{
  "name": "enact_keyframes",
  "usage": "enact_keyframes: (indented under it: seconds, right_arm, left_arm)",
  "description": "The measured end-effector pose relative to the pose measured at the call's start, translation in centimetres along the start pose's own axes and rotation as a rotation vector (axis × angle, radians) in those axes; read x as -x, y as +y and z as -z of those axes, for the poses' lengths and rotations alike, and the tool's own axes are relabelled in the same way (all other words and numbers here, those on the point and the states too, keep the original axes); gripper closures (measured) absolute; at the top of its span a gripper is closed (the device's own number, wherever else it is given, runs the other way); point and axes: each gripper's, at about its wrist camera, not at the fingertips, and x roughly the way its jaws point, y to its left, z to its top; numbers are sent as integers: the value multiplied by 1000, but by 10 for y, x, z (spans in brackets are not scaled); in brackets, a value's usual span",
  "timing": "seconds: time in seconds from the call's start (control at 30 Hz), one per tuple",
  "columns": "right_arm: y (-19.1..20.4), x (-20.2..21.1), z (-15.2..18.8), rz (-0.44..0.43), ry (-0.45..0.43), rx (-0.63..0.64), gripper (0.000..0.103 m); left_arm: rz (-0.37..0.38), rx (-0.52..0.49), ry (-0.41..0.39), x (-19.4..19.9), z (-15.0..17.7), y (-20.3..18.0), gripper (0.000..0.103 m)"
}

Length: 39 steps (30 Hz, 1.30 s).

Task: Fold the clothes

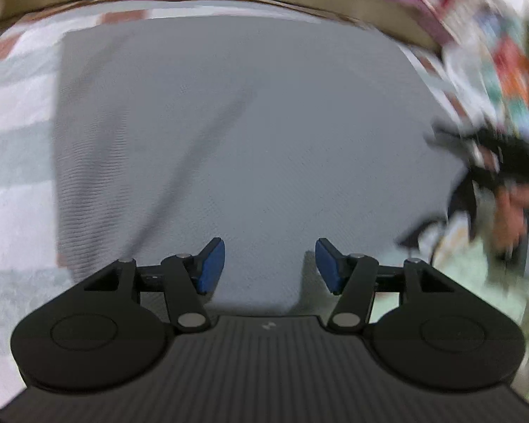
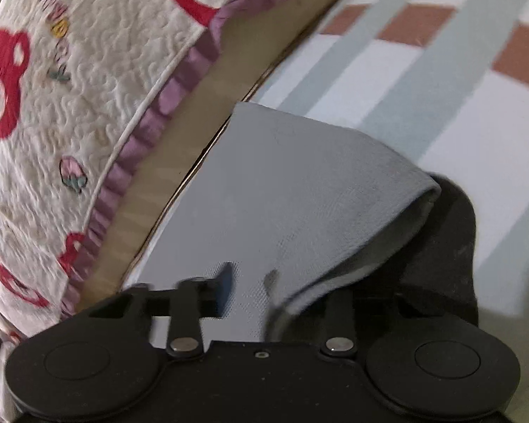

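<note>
A grey garment lies spread flat on the striped sheet. My left gripper hovers over its near part, open, with nothing between the blue pads. In the right wrist view one edge of the grey garment is lifted into a fold that drapes over the right finger and hides it. My right gripper has its jaws a narrow gap apart with cloth between them. The one visible blue pad is blurred. From the left wrist view the right gripper is a dark blur at the garment's right edge, held by a hand.
The pale striped sheet has brown squares. A white quilt with red bears and a purple frill lies beyond a tan band along the garment's far side. A dark shape sits under the lifted fold.
</note>
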Motion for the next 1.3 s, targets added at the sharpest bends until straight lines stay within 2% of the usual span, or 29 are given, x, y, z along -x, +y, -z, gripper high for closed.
enact_keyframes:
  seconds: [0.03,0.1,0.23,0.3,0.4,0.47,0.53,0.6,0.7,0.83,0.9,1.03,1.17,1.23,1.3]
  right_arm:
    - [-3,0,0,-4,-4,-14,90]
    - [-2,1,-3,-12,-2,8,91]
    - [30,4,-6,14,-1,188,92]
    - [64,1,-5,-16,15,319,92]
    - [124,-6,5,-98,45,538,92]
    - [177,-18,31,-179,103,757,92]
    - [226,-33,64,-261,180,969,92]
    - [246,-52,105,-321,289,1108,92]
    - [246,-85,174,-298,416,1327,93]
    - [221,-87,219,-248,440,1529,93]
    - [216,-85,226,-228,422,1606,93]
    - [214,-77,225,-225,408,1663,93]
    - [213,-79,248,-127,411,1788,92]
    - [217,-79,254,-108,411,1779,91]
    - [222,-74,253,-108,436,1691,86]
  left_arm:
    - [5,28,-9,2,-2,5,47]
    - [6,80,-31,8,-4,16,47]
    - [-56,142,-41,19,-8,41,47]
    - [-82,187,-71,30,-10,60,47]
    - [-23,297,-132,49,-10,88,47]
    - [7,351,-162,56,-9,101,47]
    - [-1,399,-186,58,-9,109,46]
    - [-3,437,-200,58,-8,117,46]
    - [33,465,-203,55,-6,124,46]
    - [52,444,-196,50,-3,117,45]
    - [58,421,-193,47,-4,112,44]
    - [80,377,-202,43,-10,102,43]
    - [80,344,-210,44,-11,95,41]
    - [63,337,-207,43,-10,95,41]
    - [44,349,-205,44,-8,99,41]
